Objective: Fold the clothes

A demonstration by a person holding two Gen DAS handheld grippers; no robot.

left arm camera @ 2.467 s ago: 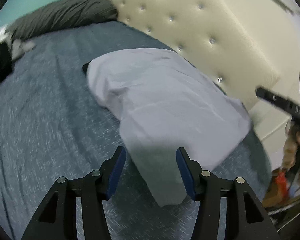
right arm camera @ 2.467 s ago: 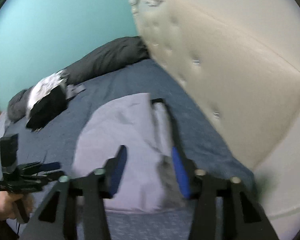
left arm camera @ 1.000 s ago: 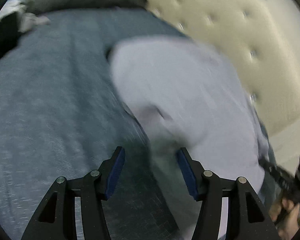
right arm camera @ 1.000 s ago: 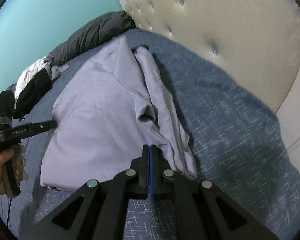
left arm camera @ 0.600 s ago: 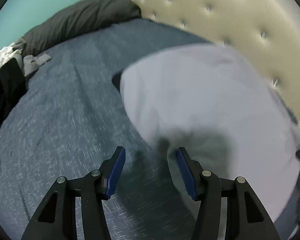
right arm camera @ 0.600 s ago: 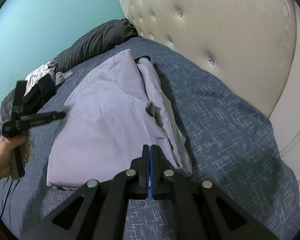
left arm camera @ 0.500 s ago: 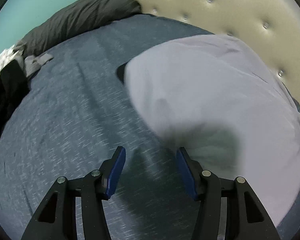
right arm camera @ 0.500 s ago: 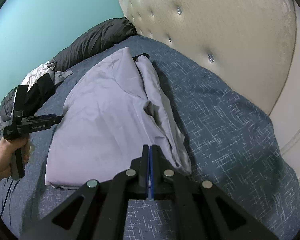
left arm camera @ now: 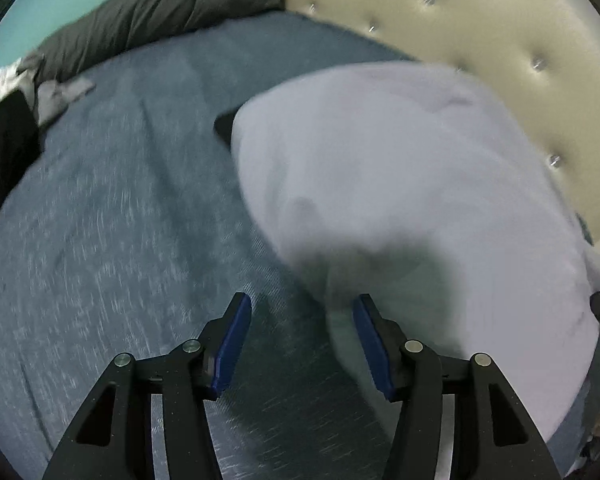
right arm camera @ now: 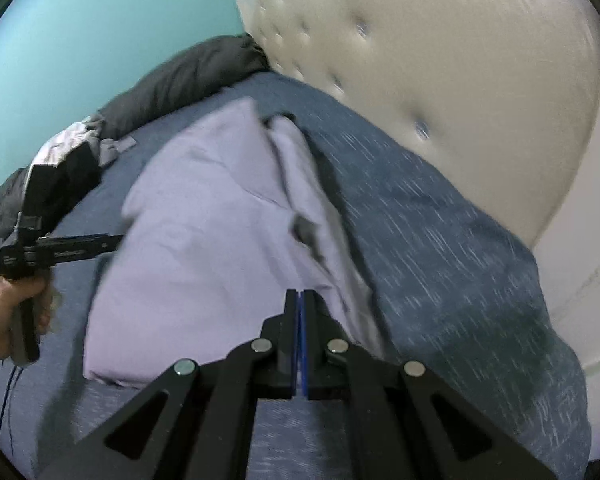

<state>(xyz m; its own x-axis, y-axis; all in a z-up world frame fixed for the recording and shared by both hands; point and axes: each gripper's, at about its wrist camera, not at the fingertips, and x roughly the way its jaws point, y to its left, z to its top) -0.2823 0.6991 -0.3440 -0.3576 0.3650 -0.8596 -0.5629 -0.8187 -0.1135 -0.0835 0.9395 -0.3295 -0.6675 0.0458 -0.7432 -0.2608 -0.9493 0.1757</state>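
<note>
We list: blue bedspread (right arm camera: 440, 240) below a cream tufted headboard (right arm camera: 440, 80). Lavender garment (right arm camera: 204, 248), partly folded, lying on the bedspread near the headboard. Dark pillow (left arm camera: 148, 20) at the far edge. Left gripper (left arm camera: 302, 340), fingers spread, empty, at the garment's blurred edge. Right gripper (right arm camera: 300, 312), fingers pressed together, possibly pinching fabric; we cannot tell.

One lavender garment (right arm camera: 204, 248), two tongs (left arm camera: 302, 340), one headboard (right arm camera: 440, 80).
</note>
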